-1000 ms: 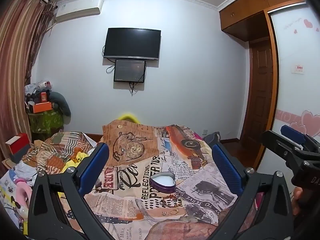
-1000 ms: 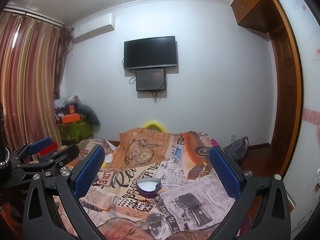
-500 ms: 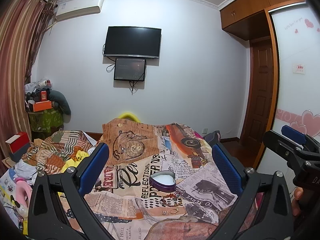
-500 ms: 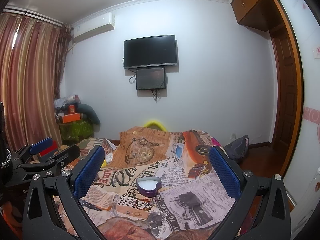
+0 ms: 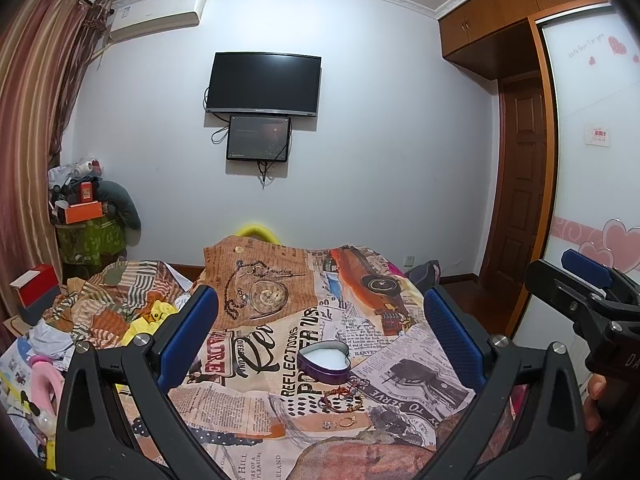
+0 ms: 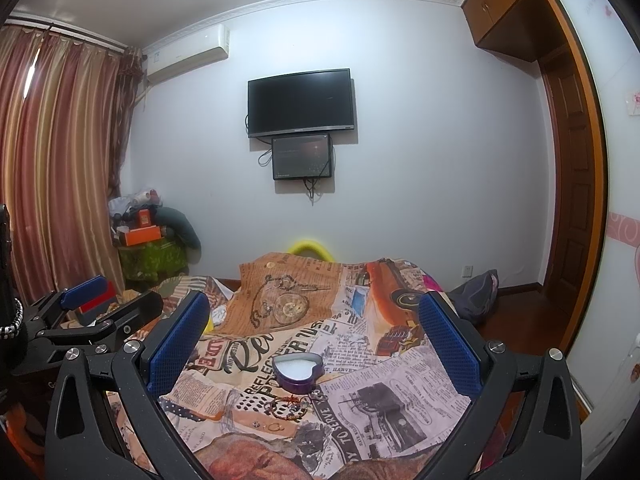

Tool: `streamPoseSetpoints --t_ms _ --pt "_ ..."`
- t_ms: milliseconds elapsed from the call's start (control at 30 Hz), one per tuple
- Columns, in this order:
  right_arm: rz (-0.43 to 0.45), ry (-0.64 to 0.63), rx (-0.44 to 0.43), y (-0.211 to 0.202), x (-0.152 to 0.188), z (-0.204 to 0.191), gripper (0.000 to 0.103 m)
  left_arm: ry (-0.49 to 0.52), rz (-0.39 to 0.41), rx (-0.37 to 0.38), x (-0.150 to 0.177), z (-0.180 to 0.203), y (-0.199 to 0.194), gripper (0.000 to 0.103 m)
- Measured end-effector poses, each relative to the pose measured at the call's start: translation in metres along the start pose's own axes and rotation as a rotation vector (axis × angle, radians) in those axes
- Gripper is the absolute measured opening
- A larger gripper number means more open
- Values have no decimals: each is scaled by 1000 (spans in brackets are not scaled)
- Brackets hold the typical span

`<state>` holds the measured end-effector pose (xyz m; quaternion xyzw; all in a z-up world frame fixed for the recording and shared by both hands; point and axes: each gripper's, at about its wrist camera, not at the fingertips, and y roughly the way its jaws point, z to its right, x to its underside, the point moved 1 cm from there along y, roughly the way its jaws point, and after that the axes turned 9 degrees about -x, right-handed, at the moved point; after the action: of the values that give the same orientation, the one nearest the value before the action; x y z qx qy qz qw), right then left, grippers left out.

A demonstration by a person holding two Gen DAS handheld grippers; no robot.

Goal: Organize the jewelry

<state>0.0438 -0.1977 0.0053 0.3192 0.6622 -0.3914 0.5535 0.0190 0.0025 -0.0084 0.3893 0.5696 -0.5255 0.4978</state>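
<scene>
A purple heart-shaped tin [image 5: 325,361] with a white lining sits open on the newspaper-print cloth [image 5: 256,344]; it also shows in the right wrist view [image 6: 298,371]. Just in front of it lie a beaded bracelet [image 5: 340,396] and small rings [image 5: 346,422], also seen in the right wrist view as the bracelet [image 6: 290,404] and the rings [image 6: 274,426]. My left gripper [image 5: 320,340] is open and empty, held above and short of the tin. My right gripper [image 6: 308,340] is open and empty at about the same distance.
The cloth covers a bed or table. A heap of clothes and toys [image 5: 80,320] lies to the left. A stand with orange boxes [image 5: 84,216] is by the curtain. A TV [image 5: 264,82] hangs on the far wall. Wardrobe doors [image 5: 592,160] stand on the right.
Both views have shifted only slightly; the grippers stay open and the jewelry has not moved.
</scene>
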Motion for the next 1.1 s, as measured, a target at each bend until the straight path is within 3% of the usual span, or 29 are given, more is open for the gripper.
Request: streamPoseSetpoints --t_ms 1100 --pt "-7 0 -5 1 4 2 103 4 -7 1 3 3 3 103"
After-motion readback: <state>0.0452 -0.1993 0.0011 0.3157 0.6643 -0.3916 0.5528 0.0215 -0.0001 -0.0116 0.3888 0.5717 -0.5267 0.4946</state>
